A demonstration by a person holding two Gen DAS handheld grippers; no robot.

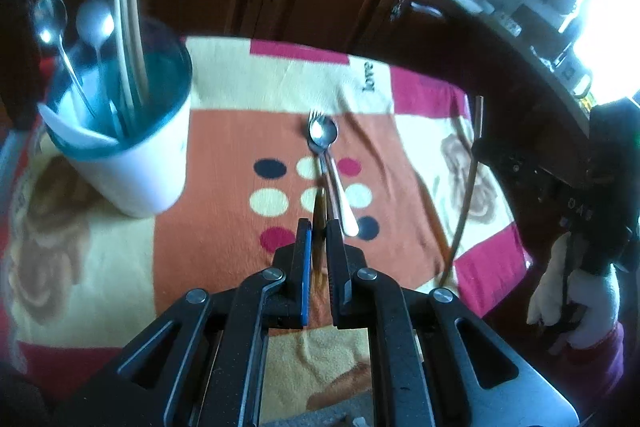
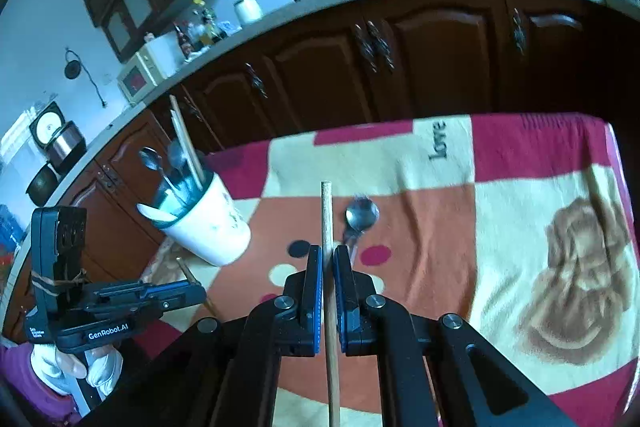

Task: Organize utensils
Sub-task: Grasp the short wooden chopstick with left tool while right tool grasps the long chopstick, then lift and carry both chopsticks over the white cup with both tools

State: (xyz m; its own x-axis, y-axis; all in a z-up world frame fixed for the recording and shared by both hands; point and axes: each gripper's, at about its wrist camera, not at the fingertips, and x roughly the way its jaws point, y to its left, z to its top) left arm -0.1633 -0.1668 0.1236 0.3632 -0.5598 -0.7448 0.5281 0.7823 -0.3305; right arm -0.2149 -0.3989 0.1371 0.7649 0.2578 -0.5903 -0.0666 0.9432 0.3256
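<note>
Chopsticks: one wooden chopstick [image 2: 327,223] is clamped upright-forward in the right claw [image 2: 328,259]; a darker one [image 1: 319,223] sits pinched in the left claw [image 1: 318,231]. Both are off the cloth.
Left claw: closed tight on the dark chopstick, its tip poking just past the fingertips.
Right claw: pressed together on the pale chopstick, gripped partway along so a long end sticks out ahead, probably to lead into the cup.
Cup: a white cup with a teal inside [image 1: 132,155] stands at the left of the table, already holding spoons and pale sticks upright; judged to be where the chopsticks belong.
Spoon and fork: a metal spoon [image 1: 326,147] lies on a fork [image 1: 316,115] mid-cloth, well apart from the cup, not yet collected.
Blanket: a patchwork cloth [image 2: 520,187] covers the table [image 2: 616,163], likely to soften and steady the utensils.
Writing: "Love" [image 2: 438,143] is printed on the blanket; "GenRobot.AI" [image 2: 108,335] reads on the left device's body.
Person: white-gloved hand [image 2: 72,367], purple sleeve.
</note>
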